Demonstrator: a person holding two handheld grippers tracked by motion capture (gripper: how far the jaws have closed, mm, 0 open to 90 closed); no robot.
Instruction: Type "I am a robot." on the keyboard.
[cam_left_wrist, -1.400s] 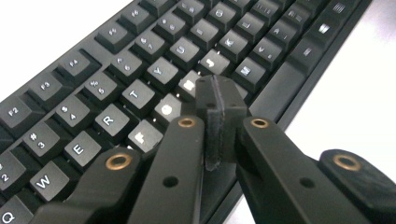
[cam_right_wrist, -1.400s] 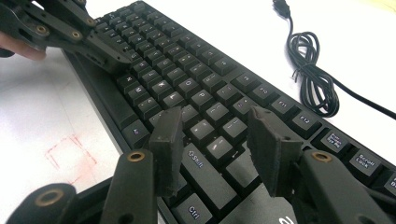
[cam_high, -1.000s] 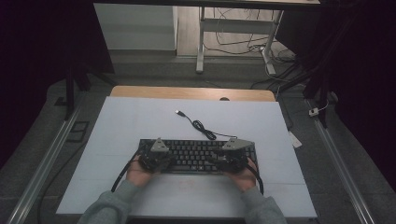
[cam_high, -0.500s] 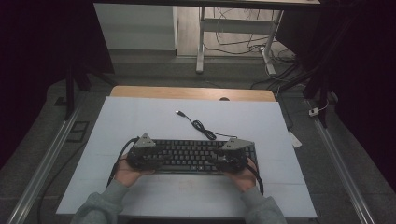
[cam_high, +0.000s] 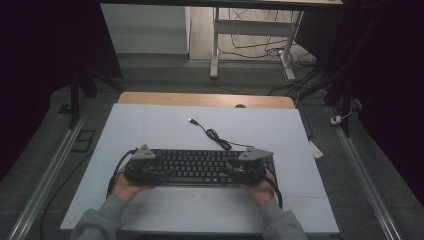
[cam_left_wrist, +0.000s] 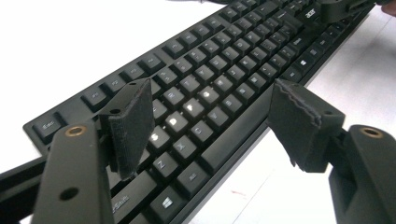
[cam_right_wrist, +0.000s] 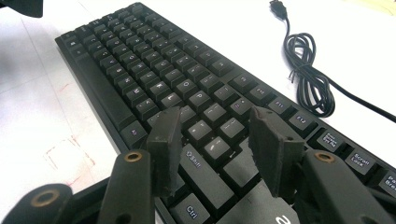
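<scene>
The left gripper (cam_high: 144, 167) hovers over the left end of the black keyboard (cam_high: 200, 167). Its jaws have just been opening and now stand wide apart above the keys, pressing on nothing. The right gripper (cam_high: 245, 170) is over the right end of the keyboard; its jaws are also parted, with only keys under them, holding nothing. The keyboard lies flat near the front edge of the white table (cam_high: 150, 125). Its coiled cable (cam_high: 217, 137) lies on the table just behind it.
</scene>
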